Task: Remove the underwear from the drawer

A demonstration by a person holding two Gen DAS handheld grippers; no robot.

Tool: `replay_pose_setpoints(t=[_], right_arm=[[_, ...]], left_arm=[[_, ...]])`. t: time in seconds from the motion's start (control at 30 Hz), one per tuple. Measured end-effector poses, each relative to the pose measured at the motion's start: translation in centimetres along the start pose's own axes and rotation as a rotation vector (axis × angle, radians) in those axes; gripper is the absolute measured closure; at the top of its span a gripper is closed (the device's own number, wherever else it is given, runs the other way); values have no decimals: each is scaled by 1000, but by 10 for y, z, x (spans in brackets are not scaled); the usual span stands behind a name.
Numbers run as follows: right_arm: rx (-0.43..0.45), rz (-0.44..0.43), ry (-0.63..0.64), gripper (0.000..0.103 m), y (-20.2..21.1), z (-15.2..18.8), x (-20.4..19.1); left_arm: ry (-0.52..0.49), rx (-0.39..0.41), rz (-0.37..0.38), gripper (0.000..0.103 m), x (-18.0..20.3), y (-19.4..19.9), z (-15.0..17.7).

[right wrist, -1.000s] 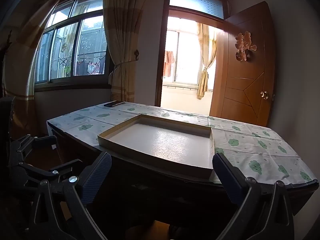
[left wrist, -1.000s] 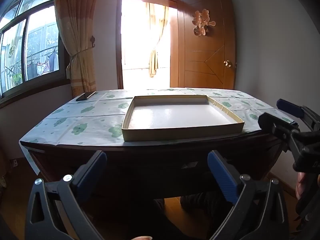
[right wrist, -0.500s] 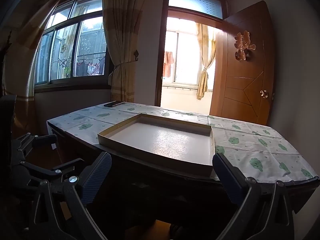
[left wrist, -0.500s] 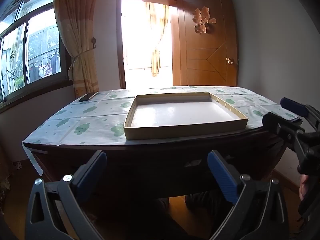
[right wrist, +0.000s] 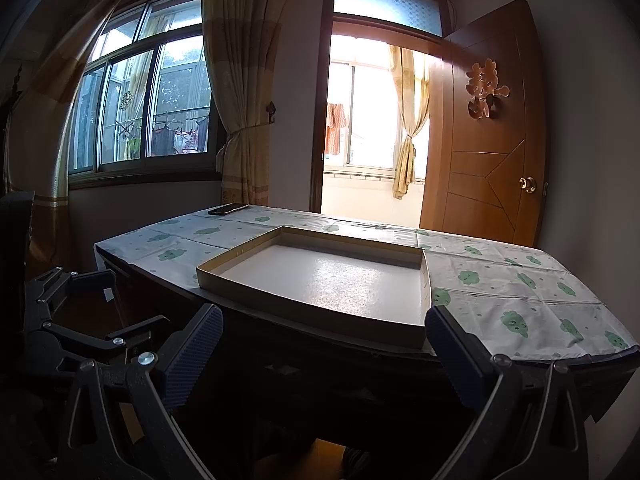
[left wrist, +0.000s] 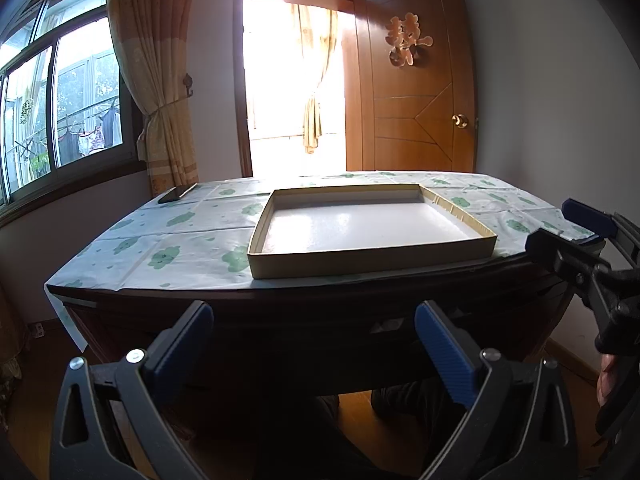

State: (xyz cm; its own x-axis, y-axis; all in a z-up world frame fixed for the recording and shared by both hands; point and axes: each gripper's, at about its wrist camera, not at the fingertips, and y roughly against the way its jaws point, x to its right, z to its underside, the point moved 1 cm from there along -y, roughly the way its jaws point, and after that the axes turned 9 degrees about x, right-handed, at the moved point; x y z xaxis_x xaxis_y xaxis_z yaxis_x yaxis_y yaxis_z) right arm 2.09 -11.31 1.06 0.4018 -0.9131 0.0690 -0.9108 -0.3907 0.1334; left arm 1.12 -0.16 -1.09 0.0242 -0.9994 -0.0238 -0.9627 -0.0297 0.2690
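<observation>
My left gripper hangs with jaws apart before the dark wooden bench under its cloud-print cloth. On top lies a shallow cardboard tray, empty. My right gripper is likewise spread wide, holding nothing. No underwear shows; presumably it sits in a drawer in the shadowed front. I'd expect soft, light cloth: pinch a bunched fold.

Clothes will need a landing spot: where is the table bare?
The shallow tray is empty. Bare tablecloth lies between its left wall and the phone, also right of the tray. Nowhere crowded.
</observation>
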Motion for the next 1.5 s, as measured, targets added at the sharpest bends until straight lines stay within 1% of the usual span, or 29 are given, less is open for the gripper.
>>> replay_pose_setpoints(t=[0.53,1.5], right_arm=[[6,6,-11,1,2,2,3],[-2,17,8,1,1,5,0]], left_arm=[[-2,1,0,0,-1,-1,1],[-2,0,-2,0,0,-1,1]])
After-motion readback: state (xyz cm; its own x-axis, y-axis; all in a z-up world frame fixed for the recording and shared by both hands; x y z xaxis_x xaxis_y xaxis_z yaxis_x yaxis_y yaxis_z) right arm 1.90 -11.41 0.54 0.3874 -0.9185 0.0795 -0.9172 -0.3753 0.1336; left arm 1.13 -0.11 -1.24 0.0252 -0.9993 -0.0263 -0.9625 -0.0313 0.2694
